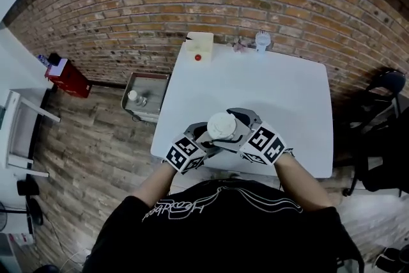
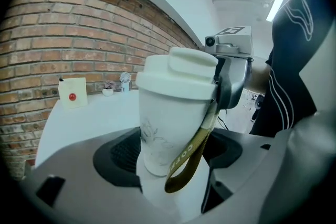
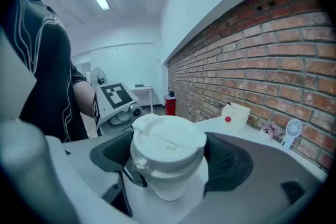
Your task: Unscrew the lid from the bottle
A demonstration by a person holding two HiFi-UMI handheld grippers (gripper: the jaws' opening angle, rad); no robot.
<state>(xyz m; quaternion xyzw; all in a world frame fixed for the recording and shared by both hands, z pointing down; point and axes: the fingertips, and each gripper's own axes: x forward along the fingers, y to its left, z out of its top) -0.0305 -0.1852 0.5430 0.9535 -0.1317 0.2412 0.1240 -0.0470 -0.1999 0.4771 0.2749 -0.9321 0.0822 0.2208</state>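
Note:
A white bottle (image 1: 222, 126) with a white lid is held upright between both grippers, over the near edge of the white table (image 1: 275, 99). My left gripper (image 1: 203, 145) is shut on the bottle's lower body (image 2: 163, 128), where an olive strap loop (image 2: 191, 157) hangs down the side. My right gripper (image 1: 241, 137) is shut on the lid (image 3: 168, 139), its dark pads (image 3: 228, 160) pressed on either side. In the left gripper view the lid (image 2: 178, 73) sits flat on the bottle. The bottle's base is hidden by the jaws.
At the table's far edge stand a beige box with a red dot (image 1: 199, 48) and a small white fan (image 1: 262, 40), against a brick wall. A grey cart (image 1: 144, 96) stands left of the table. A dark chair (image 1: 383, 86) is at the right.

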